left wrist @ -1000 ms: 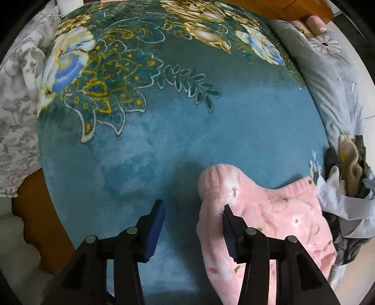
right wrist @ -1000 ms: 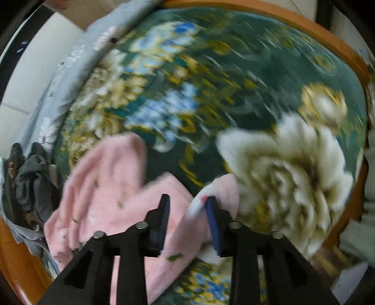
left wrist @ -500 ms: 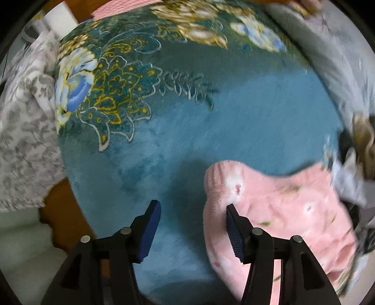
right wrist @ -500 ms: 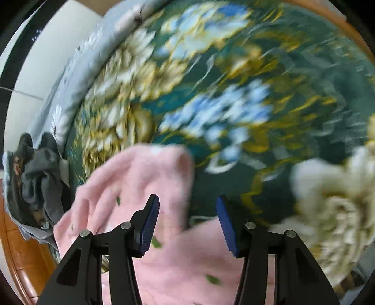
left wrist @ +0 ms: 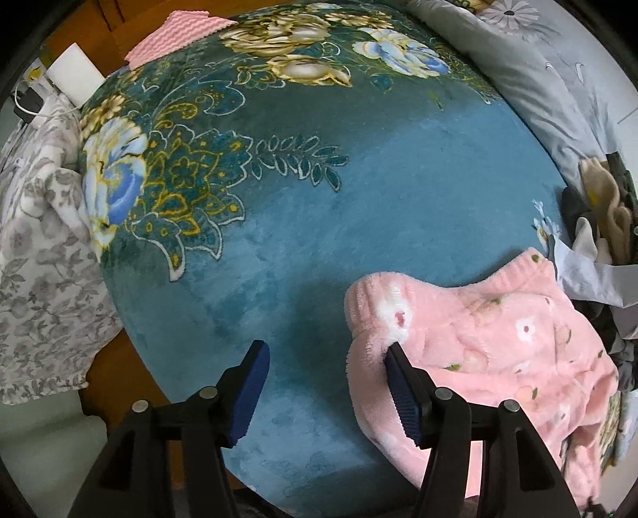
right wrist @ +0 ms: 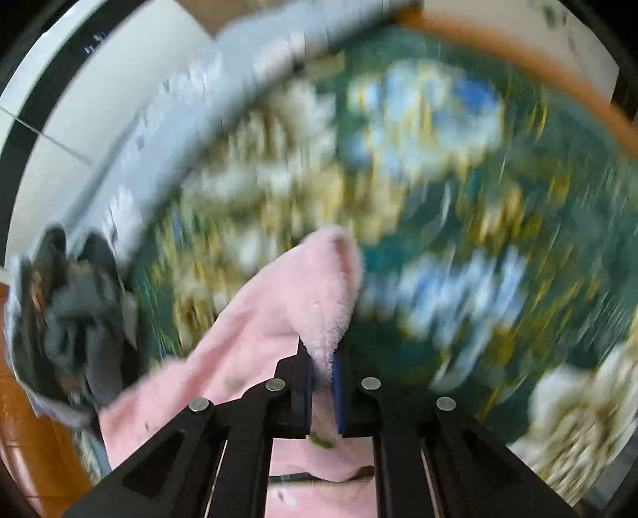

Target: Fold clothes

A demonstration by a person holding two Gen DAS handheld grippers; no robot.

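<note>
A pink fleece garment [left wrist: 490, 350] with small flower prints lies on the teal floral blanket [left wrist: 319, 199], its ribbed cuff toward the middle. My left gripper [left wrist: 325, 388] is open just above the blanket; its right finger touches the garment's left edge, with nothing between the pads. In the blurred right wrist view my right gripper [right wrist: 322, 388] is shut on a fold of the pink garment [right wrist: 287, 303], which rises between the pads.
A pile of dark and beige clothes [left wrist: 602, 207] sits at the right; it also shows in the right wrist view [right wrist: 67, 303]. A grey flowered quilt [left wrist: 530, 75] lies beyond. A grey floral cloth [left wrist: 36, 255] hangs left. A pink folded item [left wrist: 175, 32] lies far back.
My right gripper opened, moved onto another part of the pink garment and has closed on a fold of it. My left gripper stayed open beside the cuff, shifting slightly.
</note>
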